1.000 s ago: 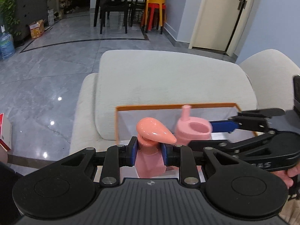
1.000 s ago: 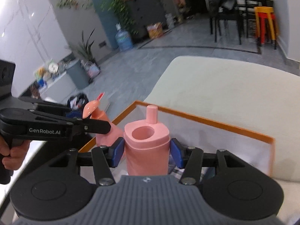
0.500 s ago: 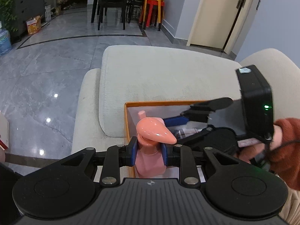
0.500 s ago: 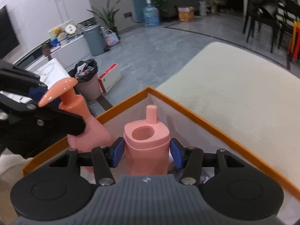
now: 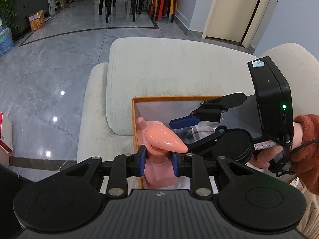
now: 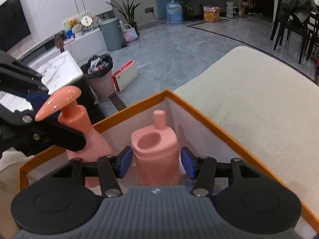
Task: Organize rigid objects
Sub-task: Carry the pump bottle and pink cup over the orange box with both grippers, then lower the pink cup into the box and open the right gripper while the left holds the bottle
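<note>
An orange-rimmed box (image 6: 201,117) with white inner walls rests on a cream sofa (image 5: 179,69). My left gripper (image 5: 158,162) is shut on the neck of a pink pump bottle (image 5: 165,139), which stands upright inside the box by its left wall. My right gripper (image 6: 157,164) is shut on a pink cup with a spout (image 6: 155,145), held upright low in the box's far corner. In the right wrist view the pump bottle (image 6: 73,115) stands just left of the cup. Only the cup's spout (image 5: 142,121) shows behind the pump head in the left wrist view.
A clear and plaid item (image 5: 199,131) lies on the box floor. A hand in a rust sleeve (image 5: 303,139) holds the right gripper. Beyond the sofa edge, on the grey tiled floor, stand a pink bin (image 6: 99,75) and a red and white carton (image 6: 124,75).
The right gripper has carried the cup down and across into the box's far corner, rolling as it went. The left gripper still holds the pump bottle in much the same spot.
</note>
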`<act>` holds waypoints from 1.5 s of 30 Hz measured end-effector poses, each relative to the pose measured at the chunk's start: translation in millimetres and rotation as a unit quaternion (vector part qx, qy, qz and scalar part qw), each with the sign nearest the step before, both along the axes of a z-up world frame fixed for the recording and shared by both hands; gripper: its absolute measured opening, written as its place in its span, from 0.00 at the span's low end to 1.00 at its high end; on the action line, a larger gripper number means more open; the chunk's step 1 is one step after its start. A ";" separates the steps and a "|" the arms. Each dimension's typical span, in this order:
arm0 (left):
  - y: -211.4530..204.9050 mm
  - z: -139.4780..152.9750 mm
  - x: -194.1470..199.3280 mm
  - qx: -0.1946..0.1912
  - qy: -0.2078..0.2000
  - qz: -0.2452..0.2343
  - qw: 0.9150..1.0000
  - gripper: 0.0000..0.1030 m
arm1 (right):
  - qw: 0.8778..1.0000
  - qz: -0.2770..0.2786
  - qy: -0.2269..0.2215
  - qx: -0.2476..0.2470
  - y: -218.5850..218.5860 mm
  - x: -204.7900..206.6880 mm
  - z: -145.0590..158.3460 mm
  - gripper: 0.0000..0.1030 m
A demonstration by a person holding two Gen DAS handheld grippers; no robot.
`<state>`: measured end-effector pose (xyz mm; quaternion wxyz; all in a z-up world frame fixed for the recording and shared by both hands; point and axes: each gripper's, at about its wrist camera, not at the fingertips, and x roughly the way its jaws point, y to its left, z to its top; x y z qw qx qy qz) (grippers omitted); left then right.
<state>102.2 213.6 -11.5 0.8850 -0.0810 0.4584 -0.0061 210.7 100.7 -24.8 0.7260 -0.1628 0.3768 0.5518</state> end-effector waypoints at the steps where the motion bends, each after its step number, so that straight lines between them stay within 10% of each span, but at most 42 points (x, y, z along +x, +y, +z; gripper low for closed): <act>1: 0.4 -0.3 -0.4 -0.002 0.004 0.001 1.000 0.28 | 1.000 0.000 -0.004 -0.006 -0.5 -1.9 -0.5 0.52; 30: 1.7 -10.6 -2.2 -0.029 0.017 0.017 0.999 0.28 | 0.996 -0.064 0.022 -0.066 0.5 0.4 -17.5 0.24; 36: -20.0 -22.7 18.1 0.011 0.013 -0.016 1.000 0.28 | 0.993 -0.109 -0.003 -0.050 -37.3 -6.1 5.6 0.24; 45: -41.0 -44.0 42.6 0.077 0.063 -0.016 0.995 0.28 | 0.974 -0.211 0.082 -0.027 -103.8 -17.5 20.2 0.25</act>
